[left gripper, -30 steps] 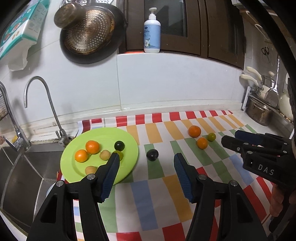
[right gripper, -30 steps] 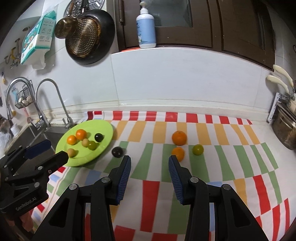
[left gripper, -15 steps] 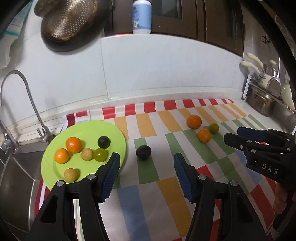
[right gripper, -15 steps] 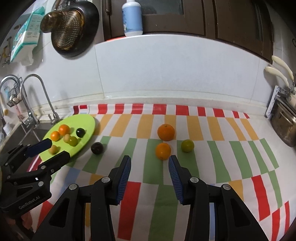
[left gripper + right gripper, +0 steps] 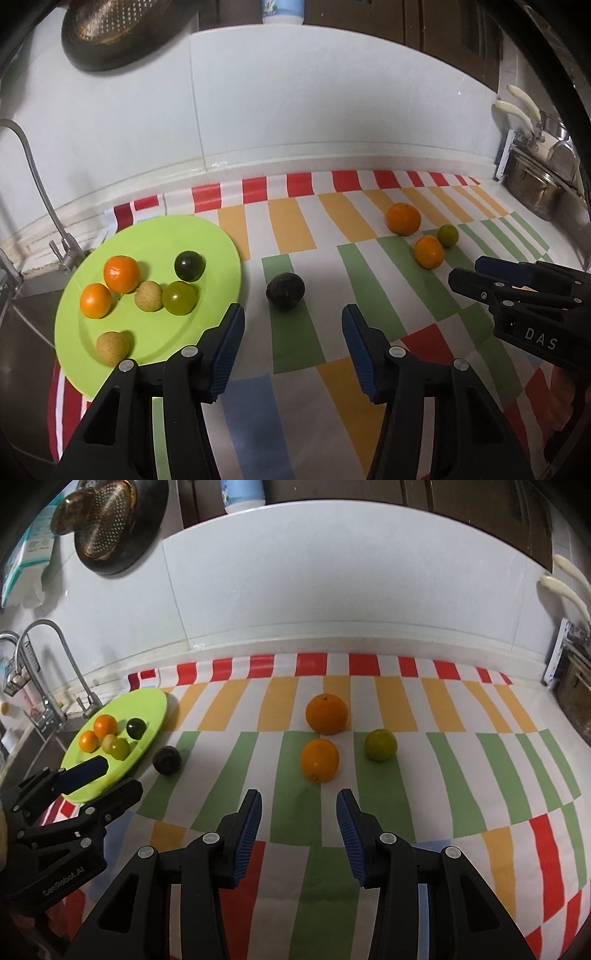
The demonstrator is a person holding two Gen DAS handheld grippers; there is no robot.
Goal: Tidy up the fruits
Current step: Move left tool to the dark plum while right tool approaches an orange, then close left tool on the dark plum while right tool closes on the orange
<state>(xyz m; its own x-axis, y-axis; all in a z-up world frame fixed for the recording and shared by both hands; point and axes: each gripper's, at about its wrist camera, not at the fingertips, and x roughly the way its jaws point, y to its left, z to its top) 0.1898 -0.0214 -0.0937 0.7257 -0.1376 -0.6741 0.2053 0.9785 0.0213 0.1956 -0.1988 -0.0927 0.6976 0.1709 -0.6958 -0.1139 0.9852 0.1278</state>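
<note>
A: Surface, room?
B: Kitchen worktop (image 5: 546, 716) w/ striped cloth (image 5: 436, 760), sink left.
A: Containers?
B: Green plate (image 5: 207, 240) holds six fruits; dark fruit (image 5: 285, 289) beside it. My left hand-held gripper (image 5: 292, 321) and right hand-held gripper (image 5: 298, 808) both spread, empty.

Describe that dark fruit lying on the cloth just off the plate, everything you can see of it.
The dark fruit is roundish, near-black, with a dull, slightly rough-looking skin. It rests on a green stripe of the striped cloth, beside the right edge of the green plate but apart from it. Nothing touches it except the cloth. The left tongs are open just short of it, lined up on it; the right tongs face the oranges instead.
</note>
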